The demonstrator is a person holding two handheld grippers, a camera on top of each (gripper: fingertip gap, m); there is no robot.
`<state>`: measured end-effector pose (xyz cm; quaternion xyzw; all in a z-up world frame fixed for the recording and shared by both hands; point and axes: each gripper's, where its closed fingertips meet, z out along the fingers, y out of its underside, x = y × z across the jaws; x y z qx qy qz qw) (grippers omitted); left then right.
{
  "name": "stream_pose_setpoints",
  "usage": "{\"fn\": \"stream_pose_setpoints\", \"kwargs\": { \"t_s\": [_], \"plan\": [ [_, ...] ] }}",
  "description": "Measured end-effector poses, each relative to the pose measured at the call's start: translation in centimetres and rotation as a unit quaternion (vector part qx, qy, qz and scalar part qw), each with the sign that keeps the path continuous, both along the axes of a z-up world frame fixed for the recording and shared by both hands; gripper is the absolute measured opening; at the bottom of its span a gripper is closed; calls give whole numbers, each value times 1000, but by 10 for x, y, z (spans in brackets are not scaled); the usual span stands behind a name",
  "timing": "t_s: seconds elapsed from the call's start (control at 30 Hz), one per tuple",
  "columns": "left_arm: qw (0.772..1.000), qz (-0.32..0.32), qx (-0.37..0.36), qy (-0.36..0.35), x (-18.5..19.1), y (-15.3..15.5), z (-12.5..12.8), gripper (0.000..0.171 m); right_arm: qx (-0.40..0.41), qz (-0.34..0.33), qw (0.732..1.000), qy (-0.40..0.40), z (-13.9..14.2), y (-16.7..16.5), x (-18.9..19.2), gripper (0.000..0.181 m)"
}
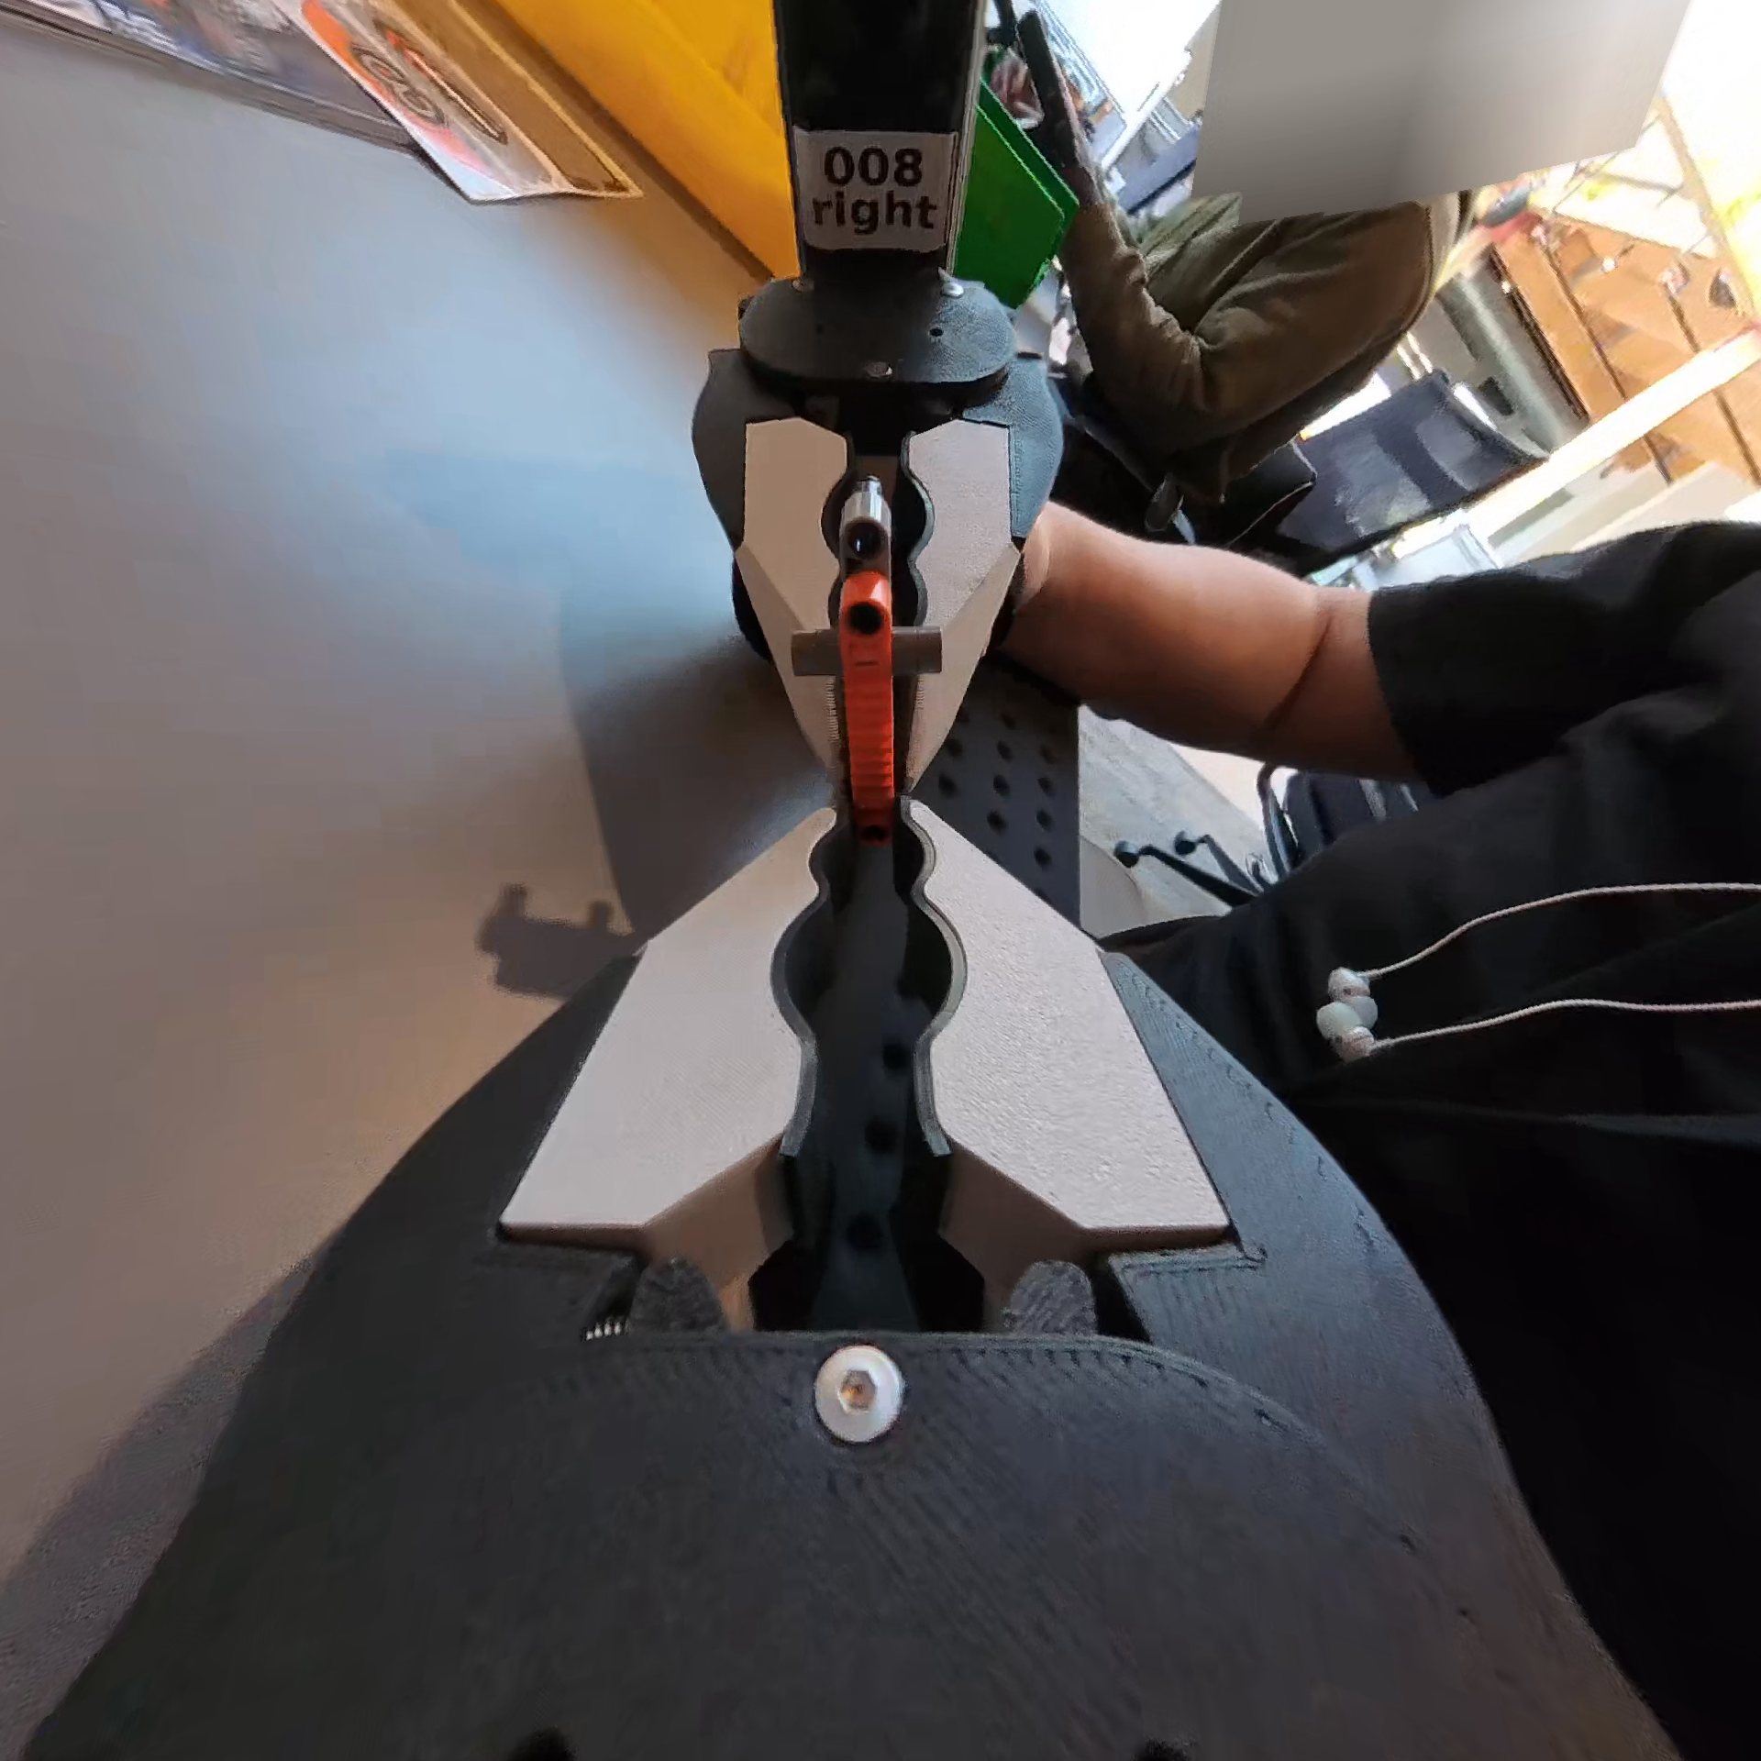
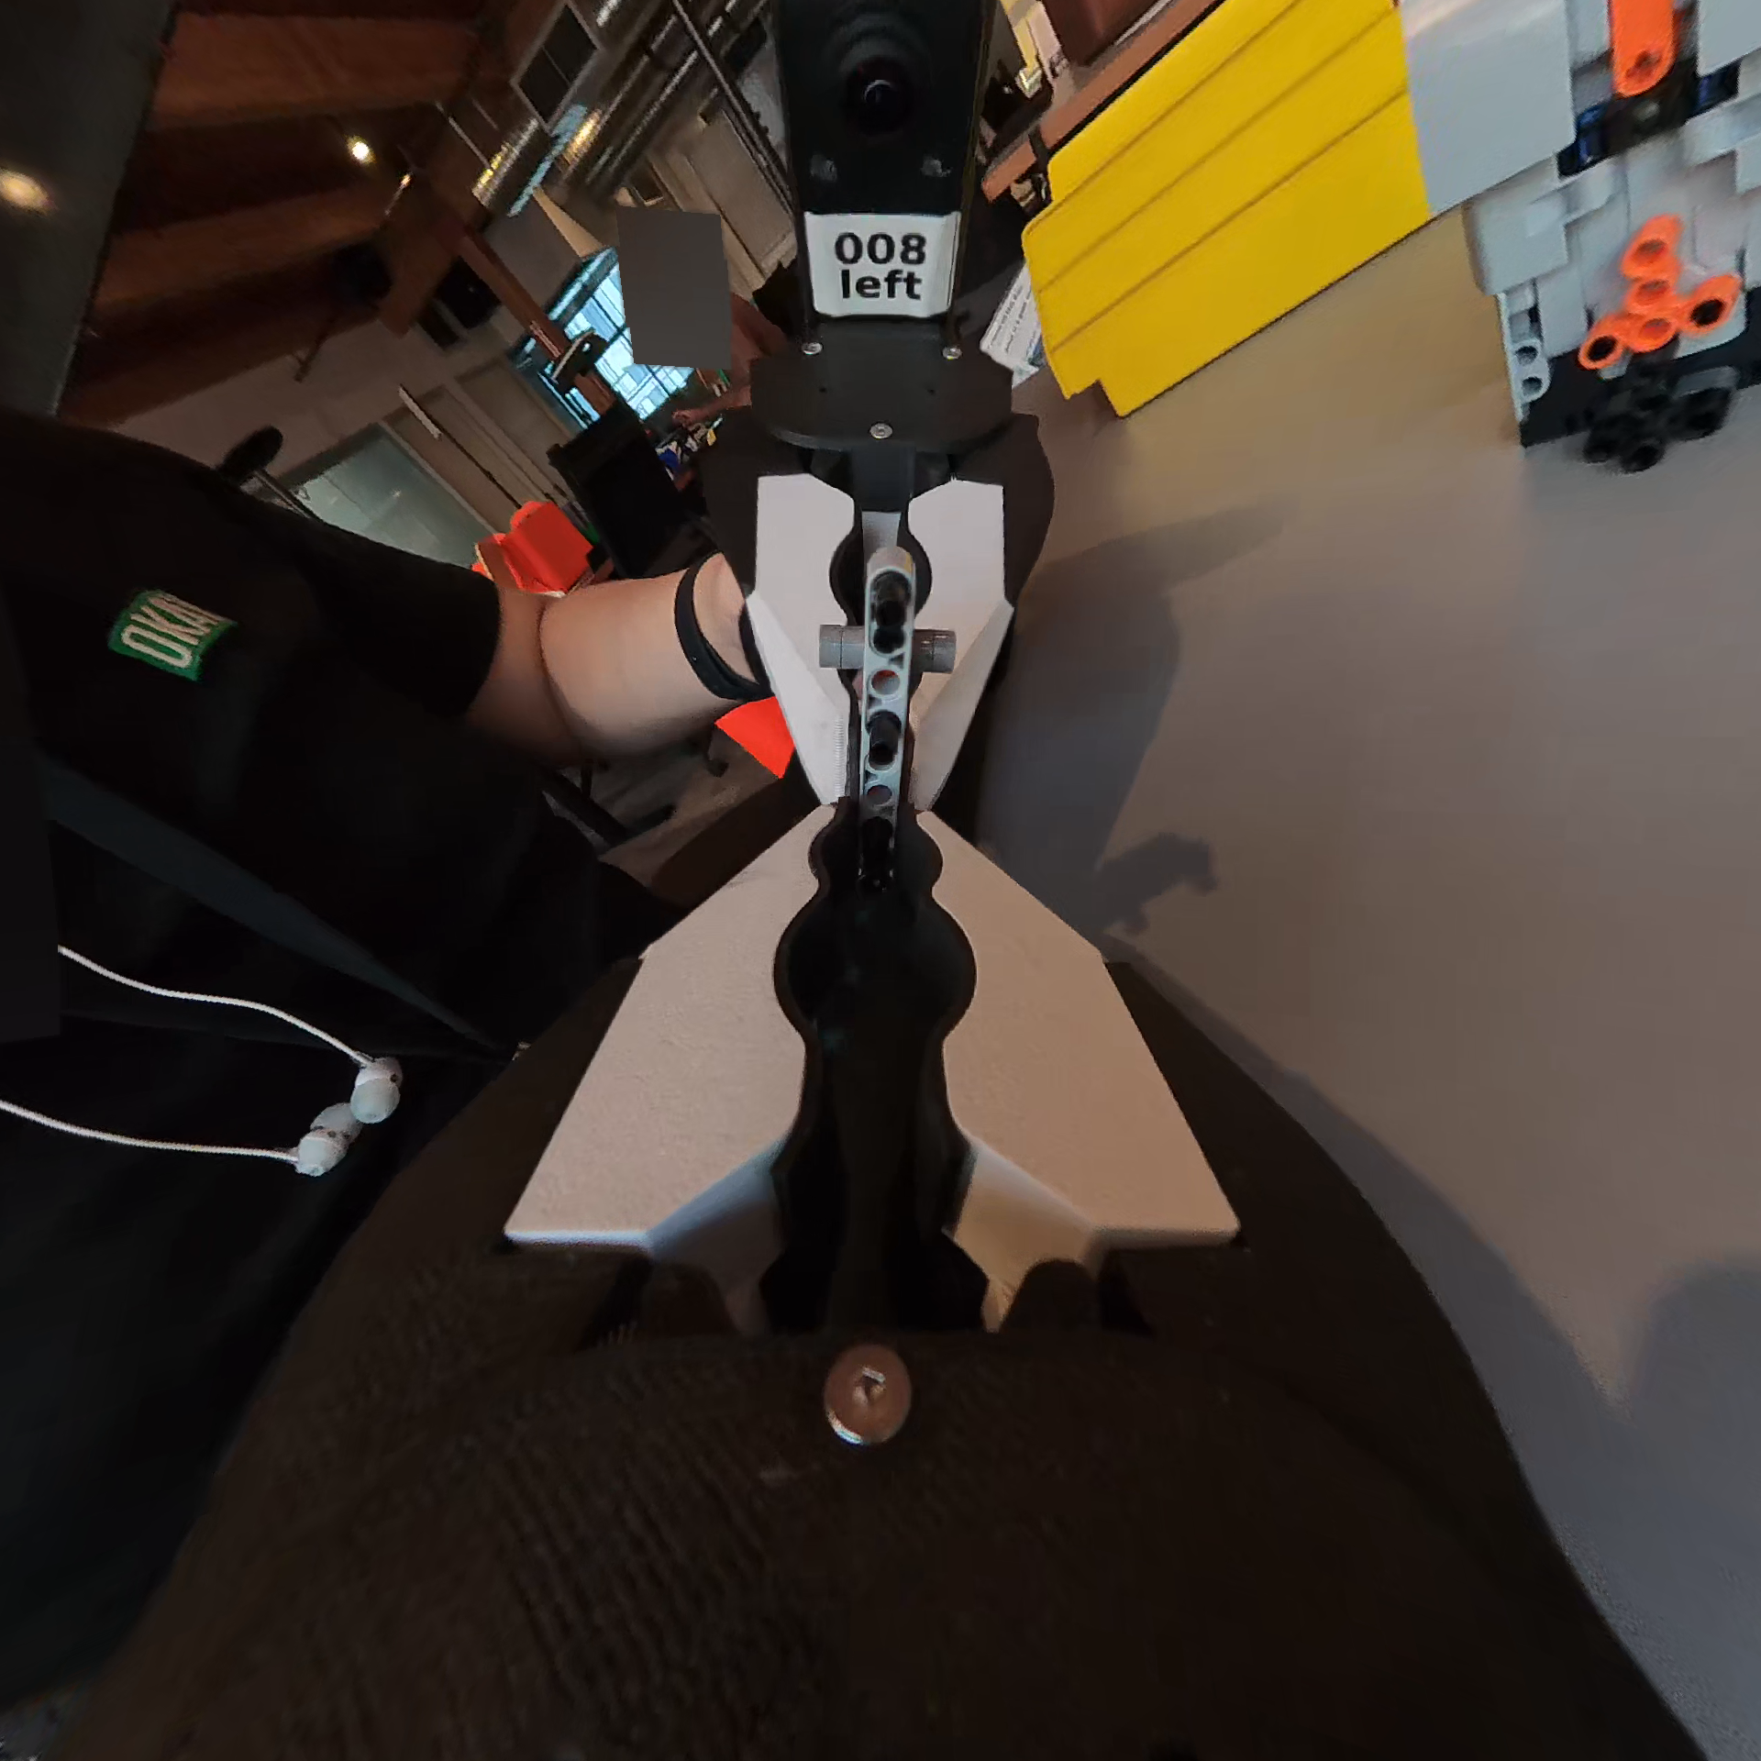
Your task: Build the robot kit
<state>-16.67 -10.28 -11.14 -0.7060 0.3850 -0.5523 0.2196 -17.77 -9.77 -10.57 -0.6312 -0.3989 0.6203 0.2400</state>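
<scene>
My two grippers meet tip to tip above a grey table [image 1: 286, 572]. Between them is a small assembly of two holed beams, an orange beam [image 1: 869, 705] and a light grey beam [image 2: 881, 724], joined by a short grey cross pin [image 1: 810, 654]. In the left wrist view my left gripper [image 1: 872, 821] is shut on the lower end of the orange beam, and the right gripper [image 1: 872, 783] points down at it from above. In the right wrist view my right gripper [image 2: 877, 821] is shut on the end of the grey beam, facing the left gripper [image 2: 879, 791].
A yellow bin [image 2: 1220, 191] and a grey, orange and black brick model [image 2: 1620, 286] stand at the table's far side. A green bin [image 1: 1010, 210] and printed booklets [image 1: 457, 105] lie beyond. A seated person in an olive jacket [image 1: 1239, 324] is behind. My left and right fingertips are right by each other.
</scene>
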Motion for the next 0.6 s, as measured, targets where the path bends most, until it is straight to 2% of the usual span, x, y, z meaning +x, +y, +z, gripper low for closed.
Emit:
{"fn": "stream_pose_setpoints", "kwargs": {
  "t_s": [0.2,0.6],
  "plan": [
    [999,3,-31,-3,-3,-2,-4,6,2,10,1000,-15,-6,-4,-1,7],
    [999,11,-31,-8,-5,0,-4,6,10,7,1000,-19,-7,-4,-2,7]
  ]
}}
